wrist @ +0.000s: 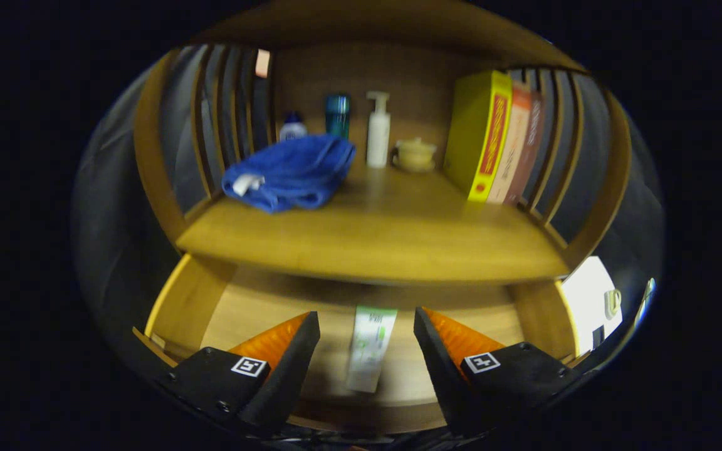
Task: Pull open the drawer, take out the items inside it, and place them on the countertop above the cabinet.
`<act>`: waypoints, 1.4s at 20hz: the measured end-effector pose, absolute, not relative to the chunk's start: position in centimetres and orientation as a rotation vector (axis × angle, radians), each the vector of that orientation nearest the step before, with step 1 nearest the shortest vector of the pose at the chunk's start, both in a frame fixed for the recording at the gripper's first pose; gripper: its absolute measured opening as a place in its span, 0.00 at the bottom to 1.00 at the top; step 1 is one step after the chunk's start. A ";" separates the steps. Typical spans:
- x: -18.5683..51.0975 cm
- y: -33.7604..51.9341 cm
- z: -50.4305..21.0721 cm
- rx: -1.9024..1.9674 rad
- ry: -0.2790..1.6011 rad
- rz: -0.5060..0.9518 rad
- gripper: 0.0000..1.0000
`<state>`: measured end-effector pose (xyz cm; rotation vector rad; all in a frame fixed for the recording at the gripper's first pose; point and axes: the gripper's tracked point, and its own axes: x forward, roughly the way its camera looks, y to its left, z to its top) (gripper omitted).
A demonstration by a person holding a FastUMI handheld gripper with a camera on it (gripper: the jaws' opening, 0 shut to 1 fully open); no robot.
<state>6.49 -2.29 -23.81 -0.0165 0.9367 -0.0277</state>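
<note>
One tube [370, 346] between gripper [366, 326] fingers

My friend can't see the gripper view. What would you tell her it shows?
The open gripper hovers over an open wooden drawer, a white tube lying between its fingers. On the countertop above sit a blue towel, bottles and books.

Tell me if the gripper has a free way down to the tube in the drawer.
Probably yes. The drawer is pulled open, the tube lies alone on its floor, and the gripper is open with the tube showing between its fingers. The countertop overhangs only the tube's far end.
</note>
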 end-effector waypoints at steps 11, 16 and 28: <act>4.5 -3.9 -30.6 -0.019 1.172 -0.095 0.92; 4.0 -3.4 -31.9 -0.004 1.231 -0.092 0.88; 4.9 -0.8 -29.0 0.010 1.264 -0.047 0.51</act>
